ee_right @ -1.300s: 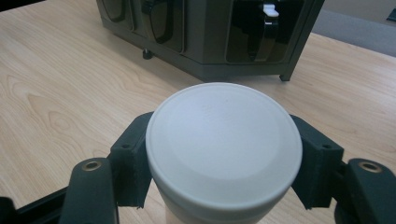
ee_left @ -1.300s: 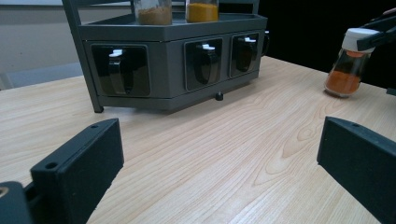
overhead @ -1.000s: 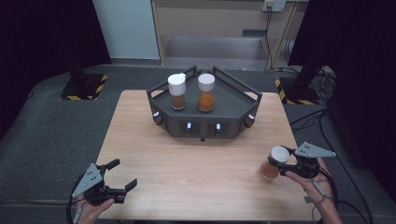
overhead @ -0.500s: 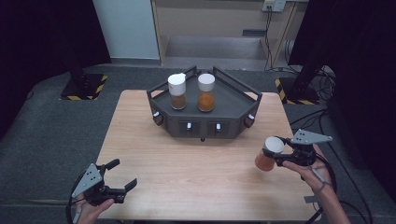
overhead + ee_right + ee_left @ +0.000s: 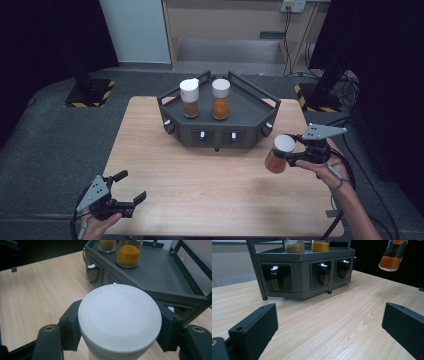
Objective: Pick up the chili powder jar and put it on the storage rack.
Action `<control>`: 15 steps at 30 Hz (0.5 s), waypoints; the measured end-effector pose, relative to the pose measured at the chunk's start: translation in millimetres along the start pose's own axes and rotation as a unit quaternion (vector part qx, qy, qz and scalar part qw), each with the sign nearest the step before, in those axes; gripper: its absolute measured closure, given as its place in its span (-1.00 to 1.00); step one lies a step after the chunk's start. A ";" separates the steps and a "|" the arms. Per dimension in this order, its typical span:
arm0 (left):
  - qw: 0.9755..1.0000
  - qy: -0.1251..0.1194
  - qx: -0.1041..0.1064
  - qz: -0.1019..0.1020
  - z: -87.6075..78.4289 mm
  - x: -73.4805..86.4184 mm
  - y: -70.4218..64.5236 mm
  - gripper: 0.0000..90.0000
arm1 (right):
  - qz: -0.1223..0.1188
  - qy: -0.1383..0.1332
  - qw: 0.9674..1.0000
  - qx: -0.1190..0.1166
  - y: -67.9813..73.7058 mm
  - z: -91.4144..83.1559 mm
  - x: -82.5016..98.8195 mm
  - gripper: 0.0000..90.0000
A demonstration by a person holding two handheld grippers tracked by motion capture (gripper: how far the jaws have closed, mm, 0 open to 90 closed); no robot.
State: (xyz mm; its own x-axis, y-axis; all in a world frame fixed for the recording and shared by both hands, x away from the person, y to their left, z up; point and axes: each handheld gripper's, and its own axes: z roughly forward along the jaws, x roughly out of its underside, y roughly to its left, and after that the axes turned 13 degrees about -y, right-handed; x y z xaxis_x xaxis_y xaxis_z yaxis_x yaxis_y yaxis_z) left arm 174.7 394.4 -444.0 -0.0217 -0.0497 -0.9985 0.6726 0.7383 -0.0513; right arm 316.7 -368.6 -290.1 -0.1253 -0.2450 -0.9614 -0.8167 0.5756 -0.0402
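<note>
In the high view we see a light wooden counter (image 5: 200,190) with a dark grey rack (image 5: 250,107) at its far centre, in the upper middle of the frame. On the rack's top tray stand 2 white-capped jars: the brown-spice jar (image 5: 190,98) on the left and the yellow-spice jar (image 5: 220,98) just beside it on the right, both upright. The rack's front faces carry small drawers with white-tipped handles; in the left gripper view, 3 of these drawers (image 5: 321,274) line the upper half of the frame. At the right of the high view, the right tongs (image 5: 292,152) are closed on a third jar, the orange-spice jar (image 5: 278,153), which is tilted, with its white cap toward the upper right and its orange contents toward the lower left; it appears raised off the counter, near the rack's right front corner. In the right gripper view, the jar's white cap (image 5: 120,315) occupies the centre of the frame, with 1 black jaw pressed against each side of it. In the left gripper view the same jar appears at the upper right, clear of the counter. The left tongs (image 5: 131,187) sit at the lower left of the high view, jaws spread wide and holding nothing, low over the counter's near edge.
</note>
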 end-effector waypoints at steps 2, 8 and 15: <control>1.000 0.000 0.000 0.001 -0.1 -0.1 -0.3 -1.00 | -0.002 0.003 1.000 -0.005 -1.0 5.4 -6.3 -0.25; 1.000 -0.001 -0.001 0.000 -0.3 0.1 -0.4 -1.00 | -0.006 0.009 1.000 -0.018 -1.8 18.1 -21.2 -0.25; 1.000 -0.001 -0.001 -0.001 -0.2 0.2 -0.2 -1.00 | -0.005 0.007 1.000 -0.022 -4.9 29.6 -38.8 -0.25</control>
State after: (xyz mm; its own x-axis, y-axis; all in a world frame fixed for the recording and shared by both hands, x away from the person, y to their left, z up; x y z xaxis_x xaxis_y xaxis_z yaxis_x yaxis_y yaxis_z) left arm 174.4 394.4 -444.2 -0.0209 -0.0519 -0.9984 0.6707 0.7399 -0.0525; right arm 342.3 -338.9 -260.6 -0.1256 -0.2621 -0.9568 -0.8422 0.5379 -0.0368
